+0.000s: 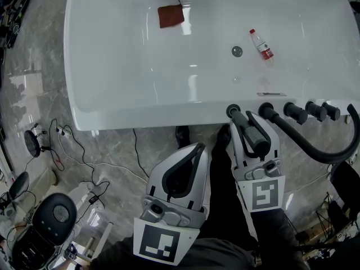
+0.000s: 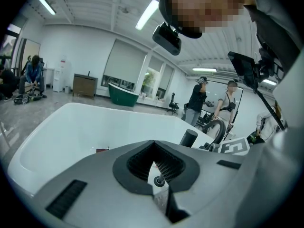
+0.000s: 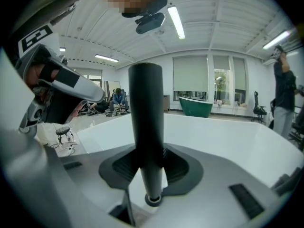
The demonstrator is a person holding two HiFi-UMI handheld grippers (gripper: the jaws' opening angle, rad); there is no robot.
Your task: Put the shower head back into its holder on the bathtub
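Observation:
The black shower head [image 1: 254, 135] lies between the jaws of my right gripper [image 1: 247, 122], which is shut on its handle. Its far end meets the round holder [image 1: 233, 111] on the near rim of the white bathtub [image 1: 112, 94]. In the right gripper view the shower head [image 3: 146, 108] stands straight up out of the right gripper [image 3: 145, 148], with its lower tip in the ring of the holder [image 3: 152, 201]. A black hose [image 1: 315, 151] curves off to the right. Left of the right one, my left gripper [image 1: 201, 147] is shut and empty over the floor; the left gripper [image 2: 153, 144] faces the tub.
Black tap knobs [image 1: 306, 111] line the rim to the right of the holder. Inside the tub lie a red-brown cloth [image 1: 170, 16], a water bottle [image 1: 261, 45] and the drain [image 1: 237, 51]. Cables, a stool [image 1: 32, 142] and a chair [image 1: 53, 214] are on the floor at left.

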